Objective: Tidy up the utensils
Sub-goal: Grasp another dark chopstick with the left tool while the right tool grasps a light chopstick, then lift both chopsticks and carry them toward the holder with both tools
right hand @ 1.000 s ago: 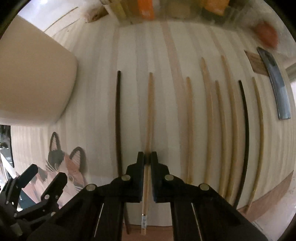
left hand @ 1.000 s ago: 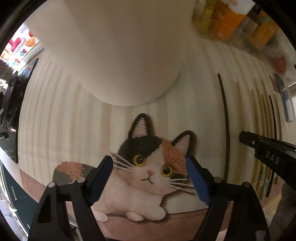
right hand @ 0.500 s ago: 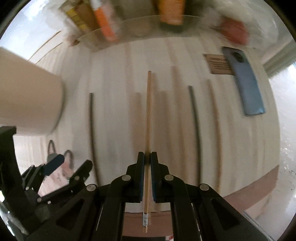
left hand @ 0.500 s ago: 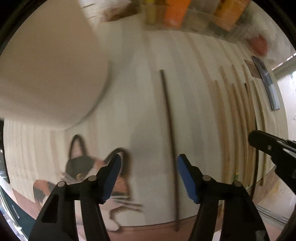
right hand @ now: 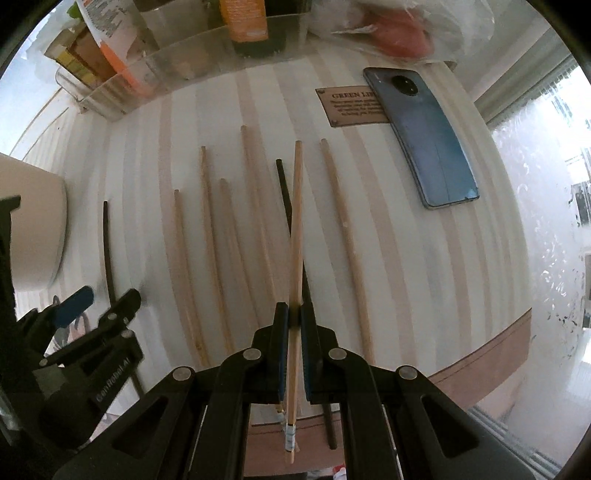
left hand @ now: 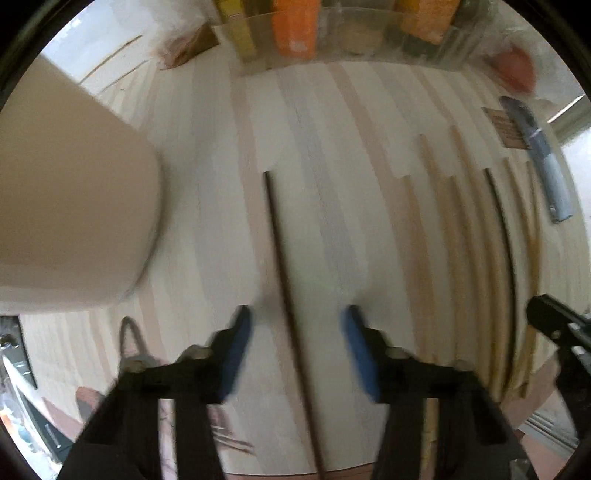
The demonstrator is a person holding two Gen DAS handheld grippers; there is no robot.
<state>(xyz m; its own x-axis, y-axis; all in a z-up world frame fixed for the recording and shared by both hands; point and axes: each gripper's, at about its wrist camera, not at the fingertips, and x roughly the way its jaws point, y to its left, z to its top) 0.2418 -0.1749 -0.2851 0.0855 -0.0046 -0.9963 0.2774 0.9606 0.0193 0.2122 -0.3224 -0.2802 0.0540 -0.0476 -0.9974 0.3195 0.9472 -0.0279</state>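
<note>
Desk (right hand: 406,258) of pale striped wood fills both views, its wooden chopsticks laid in parallel, presumably for sorting. Right claw (right hand: 293,325) is clamped on a light bamboo chopstick (right hand: 296,229), lifted at centre frame, long axis running up toward the top. Left claw (left hand: 295,332), its jaws just closing but not touching, straddles a dark slender chopstick (left hand: 277,236) lying likewise at centre.

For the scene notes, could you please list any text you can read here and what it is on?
"GREEN LI…": heading on the brown plaque, cut off by the phone; its smaller lines are unreadable.
"CenRoBoLAI", roughly: left gripper body, doubtful.
Orange bottle label: too blurred.
</note>
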